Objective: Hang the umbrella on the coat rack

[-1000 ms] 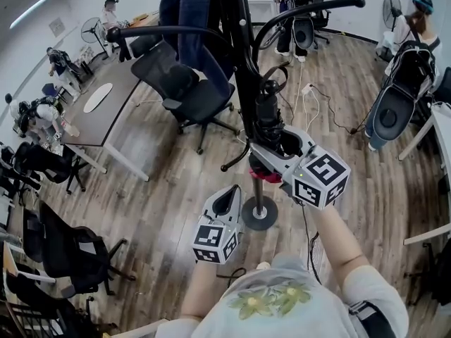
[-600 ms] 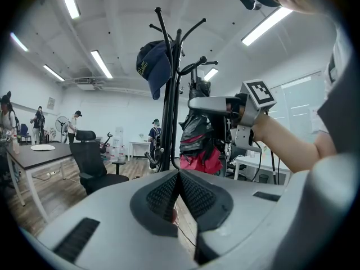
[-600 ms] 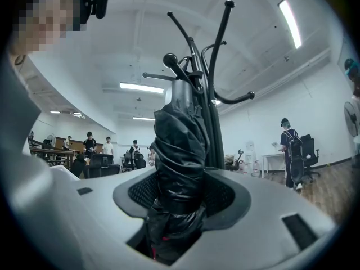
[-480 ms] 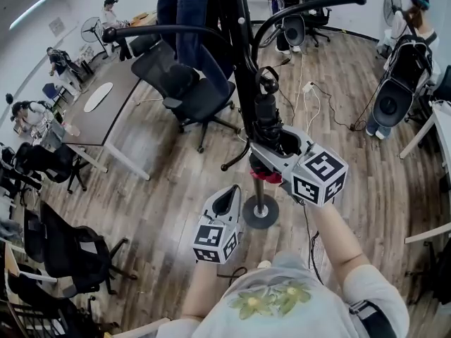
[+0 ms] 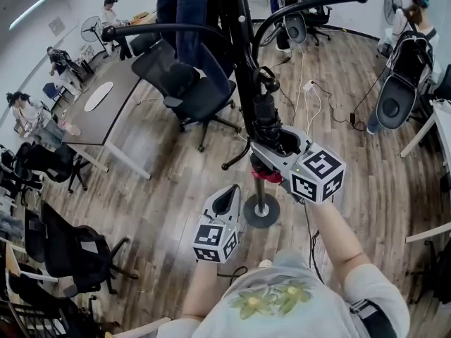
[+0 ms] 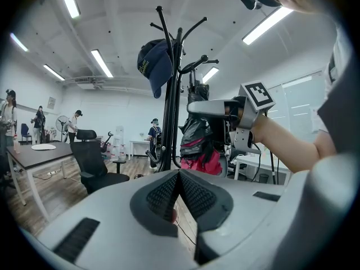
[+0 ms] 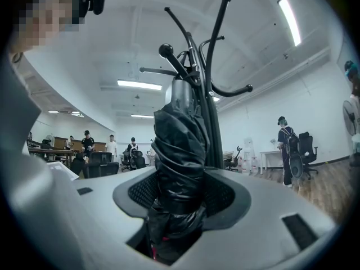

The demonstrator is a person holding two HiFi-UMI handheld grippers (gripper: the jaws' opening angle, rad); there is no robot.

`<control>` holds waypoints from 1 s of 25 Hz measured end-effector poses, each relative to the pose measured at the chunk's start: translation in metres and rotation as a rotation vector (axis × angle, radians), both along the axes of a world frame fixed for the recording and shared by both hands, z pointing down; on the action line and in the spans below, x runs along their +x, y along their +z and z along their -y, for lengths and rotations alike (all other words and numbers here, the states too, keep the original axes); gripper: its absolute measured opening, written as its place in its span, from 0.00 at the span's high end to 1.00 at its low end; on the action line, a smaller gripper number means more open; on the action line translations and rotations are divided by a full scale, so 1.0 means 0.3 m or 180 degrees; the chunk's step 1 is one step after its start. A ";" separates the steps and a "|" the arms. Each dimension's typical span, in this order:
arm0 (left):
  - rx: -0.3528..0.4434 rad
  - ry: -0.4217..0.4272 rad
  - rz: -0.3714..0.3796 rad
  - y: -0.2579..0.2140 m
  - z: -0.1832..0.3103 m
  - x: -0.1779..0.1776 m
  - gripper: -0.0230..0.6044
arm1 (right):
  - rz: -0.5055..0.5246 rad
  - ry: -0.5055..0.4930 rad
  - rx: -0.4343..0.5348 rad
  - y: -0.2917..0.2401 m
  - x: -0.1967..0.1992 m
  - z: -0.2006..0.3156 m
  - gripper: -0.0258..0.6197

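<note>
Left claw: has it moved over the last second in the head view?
No. The left claw stays left of the coat rack base, same gap as before.

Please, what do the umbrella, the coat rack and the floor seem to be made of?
The umbrella looks like thin black synthetic fabric, slightly glossy: its crinkled folds shine. The coat rack is probably black-painted metal: thin, smoothly curved tubes. The floor shows wood or wood-look planks.
</note>
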State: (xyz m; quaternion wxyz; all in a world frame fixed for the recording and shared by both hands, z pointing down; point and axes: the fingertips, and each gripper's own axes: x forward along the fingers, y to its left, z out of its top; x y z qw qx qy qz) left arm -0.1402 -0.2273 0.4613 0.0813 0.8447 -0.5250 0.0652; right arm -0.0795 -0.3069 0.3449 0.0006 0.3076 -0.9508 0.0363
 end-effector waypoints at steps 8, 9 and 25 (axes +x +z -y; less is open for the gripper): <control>-0.0016 0.0000 0.0000 0.007 0.003 -0.004 0.96 | -0.0053 0.0032 -0.0071 0.037 -0.001 0.016 0.61; -0.0022 0.0000 0.0001 0.009 0.004 -0.005 0.96 | -0.0058 0.0037 -0.0082 0.042 -0.001 0.020 0.61; -0.0098 -0.0020 -0.0024 0.035 0.021 -0.004 0.96 | -0.0001 0.0234 0.0057 0.106 0.006 0.064 0.60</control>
